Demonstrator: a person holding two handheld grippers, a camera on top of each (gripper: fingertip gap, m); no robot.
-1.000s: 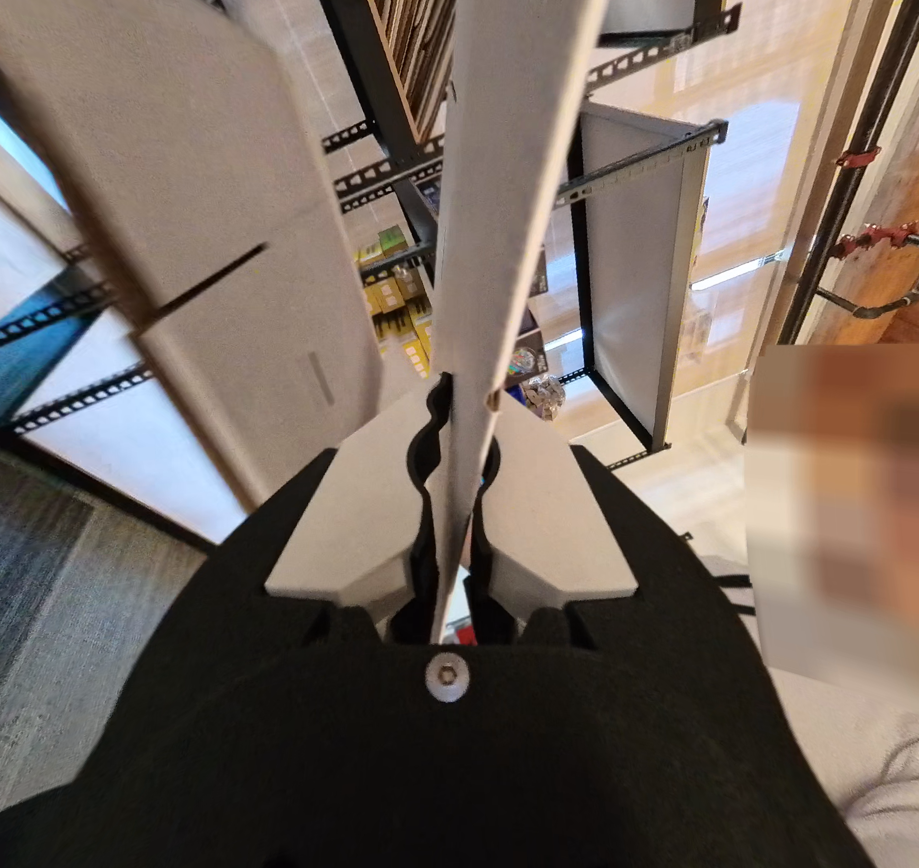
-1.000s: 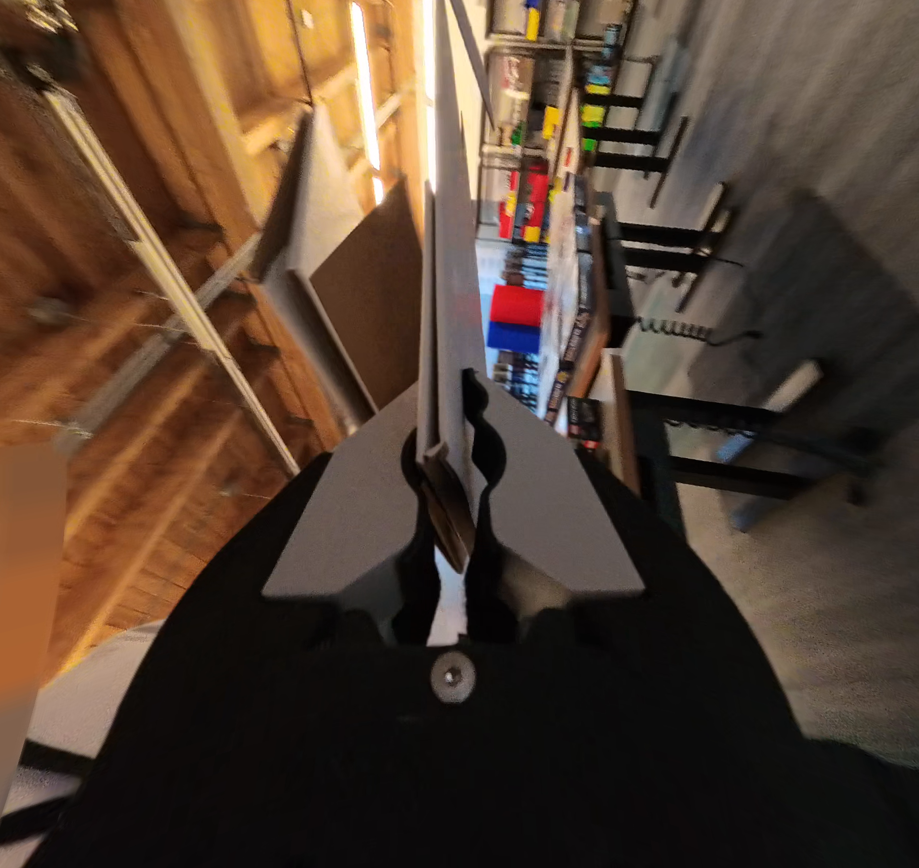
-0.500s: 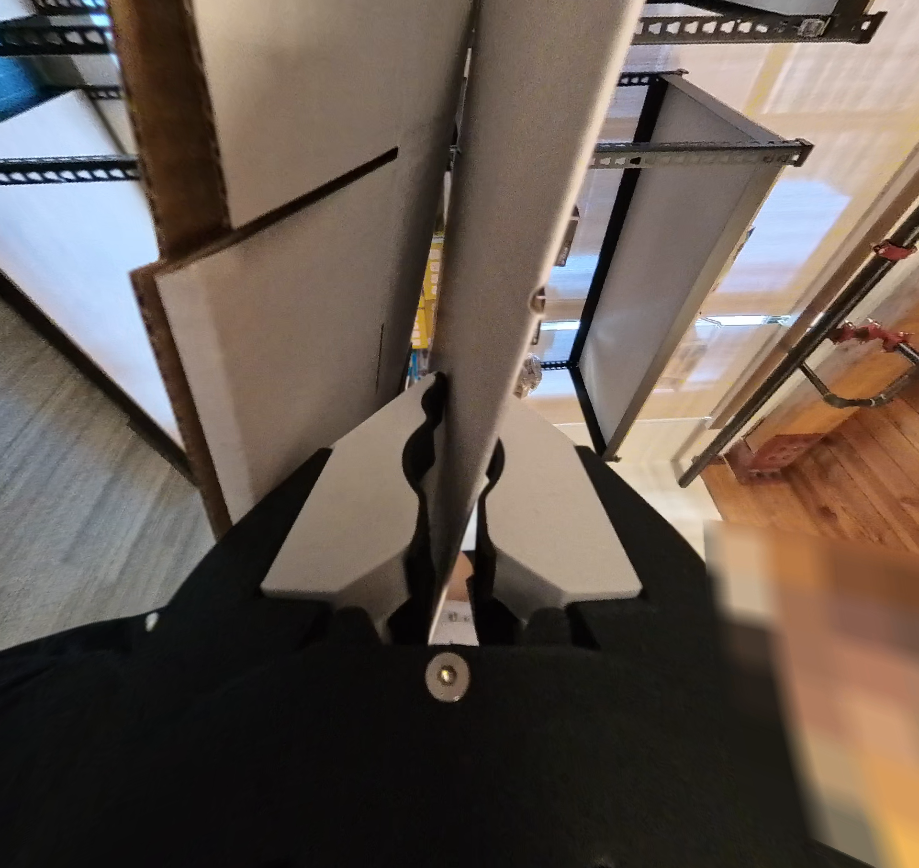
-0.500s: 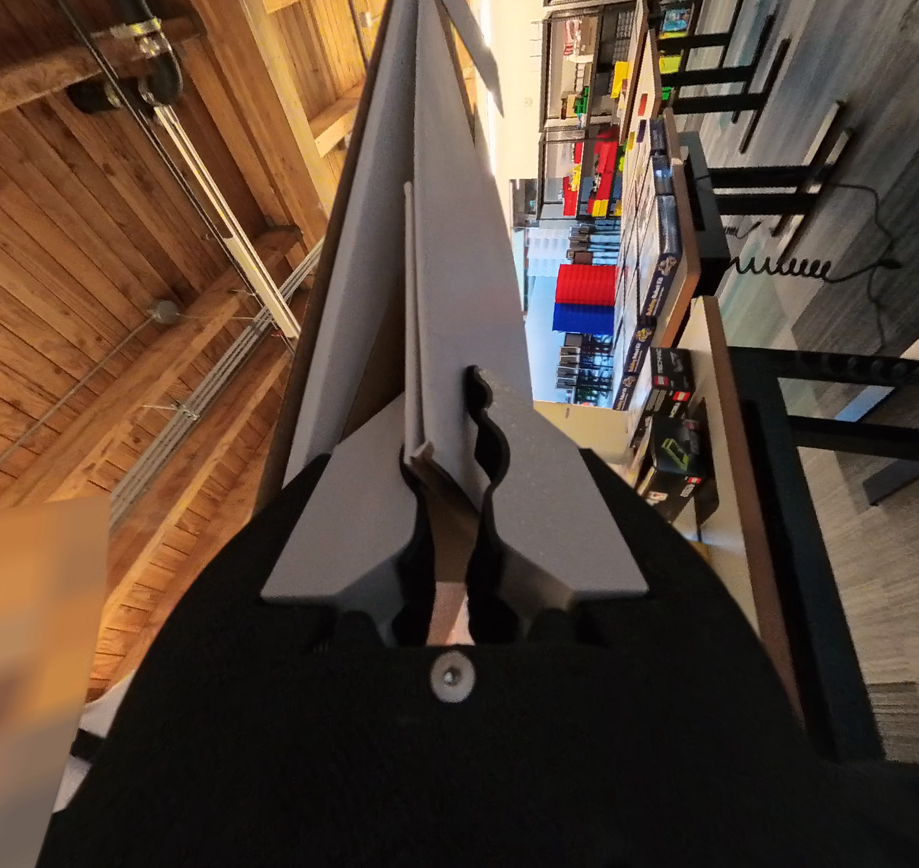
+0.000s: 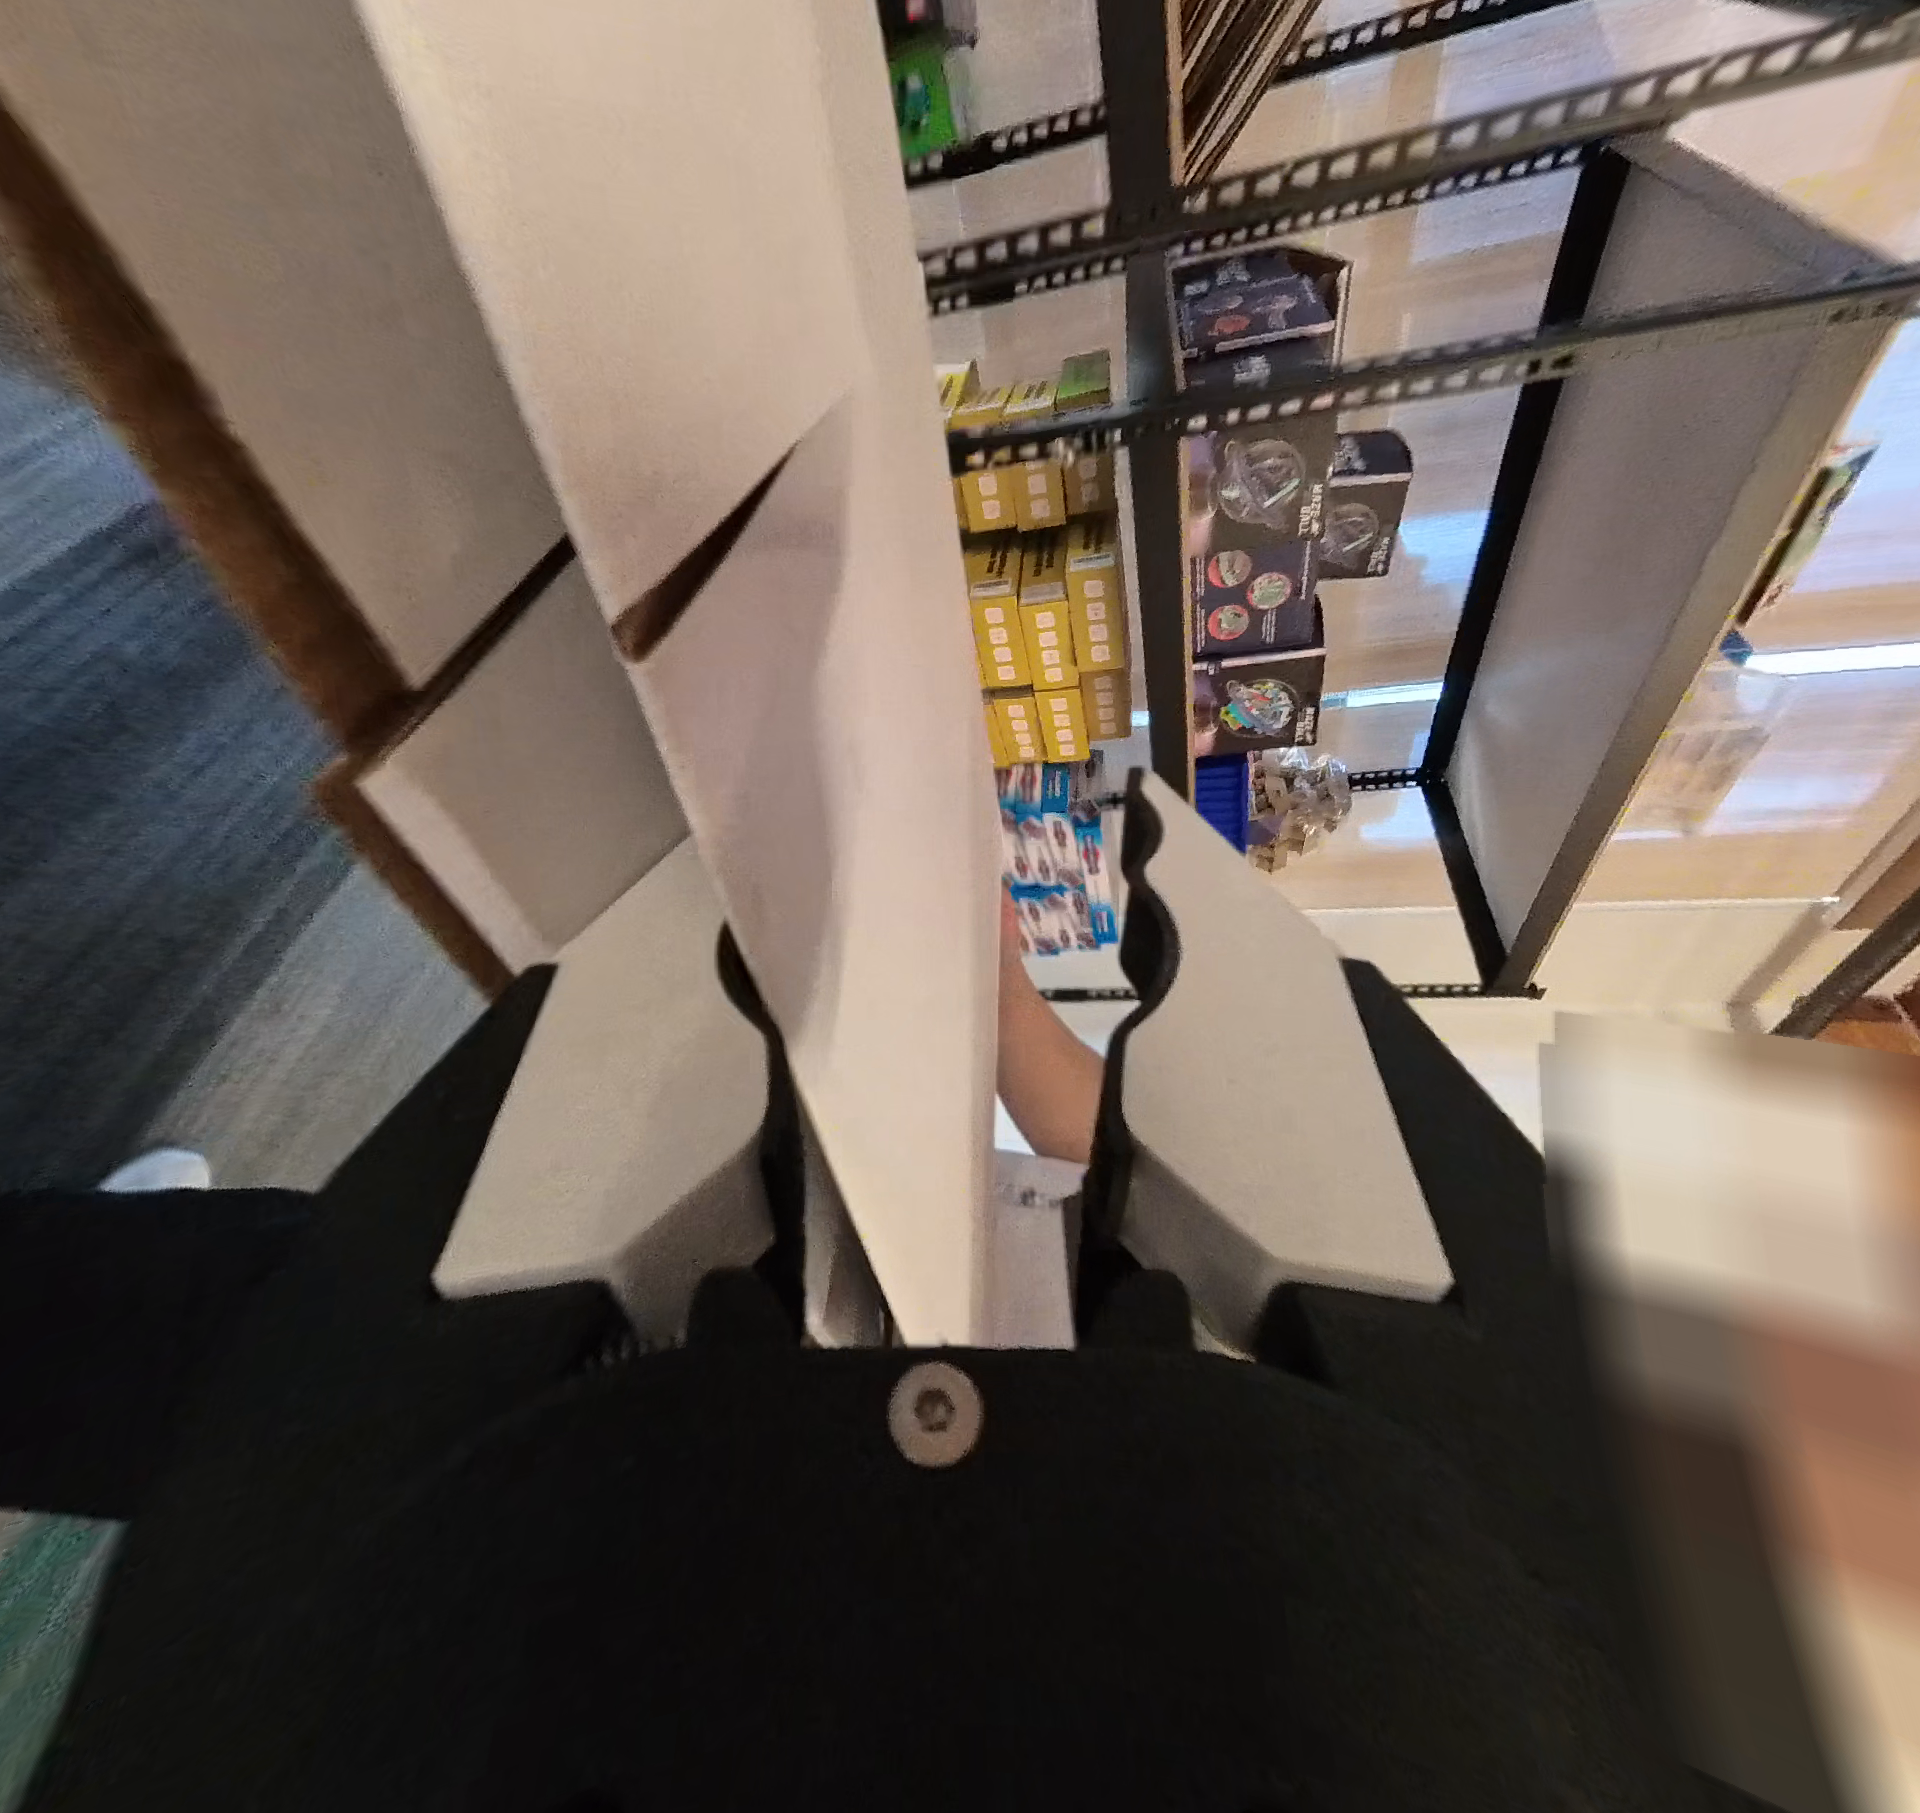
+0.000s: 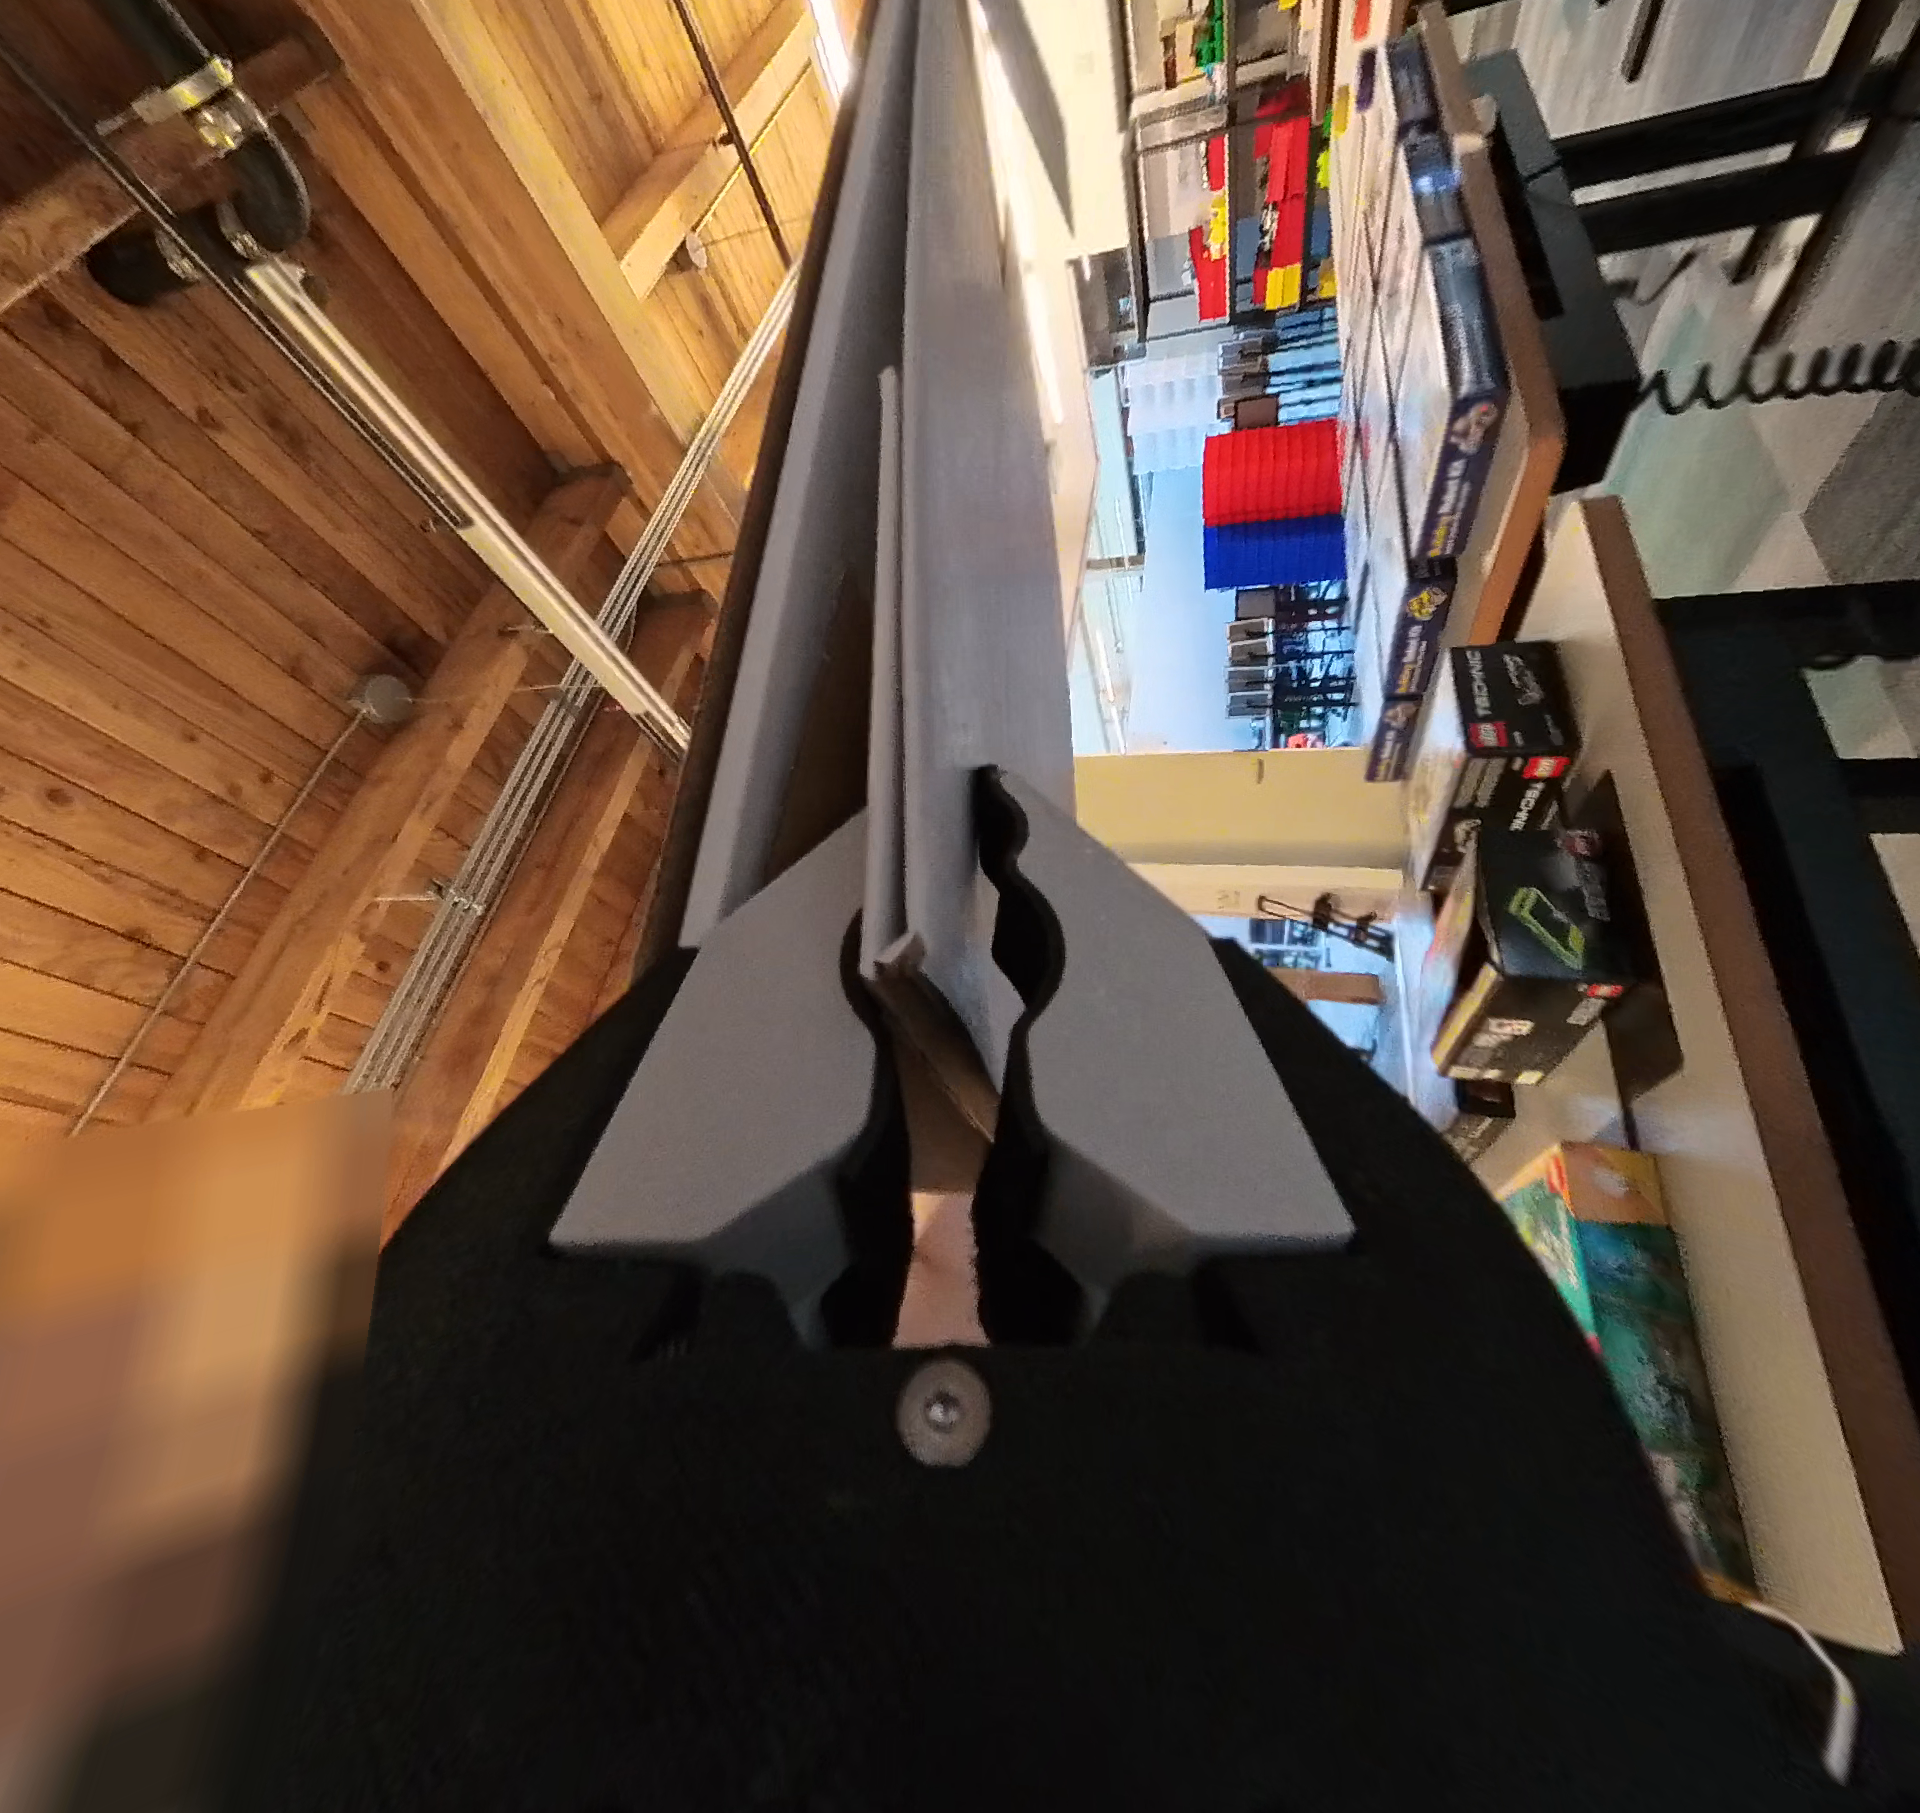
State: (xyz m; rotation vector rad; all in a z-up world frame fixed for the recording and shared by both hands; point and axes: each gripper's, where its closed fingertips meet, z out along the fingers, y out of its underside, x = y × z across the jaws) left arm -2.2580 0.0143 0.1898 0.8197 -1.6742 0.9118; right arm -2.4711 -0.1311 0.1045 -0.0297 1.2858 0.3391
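Your right gripper [image 6: 935, 942] pinches the flattened white cardboard box [image 6: 977, 558] edge-on, keeping it aloft, while your left gripper [image 5: 940, 942] has jaws spread, the box's panel [image 5: 862, 724] loose between them.

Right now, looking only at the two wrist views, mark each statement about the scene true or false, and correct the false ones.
1. The left gripper is open, with a gap between the cardboard and one finger. True.
2. The right gripper holds nothing. False: it is shut on the cardboard's edge.
3. Yellow boxes sit on the black shelf. True.
4. The ceiling is white plaster. False: it is wooden planks and beams.
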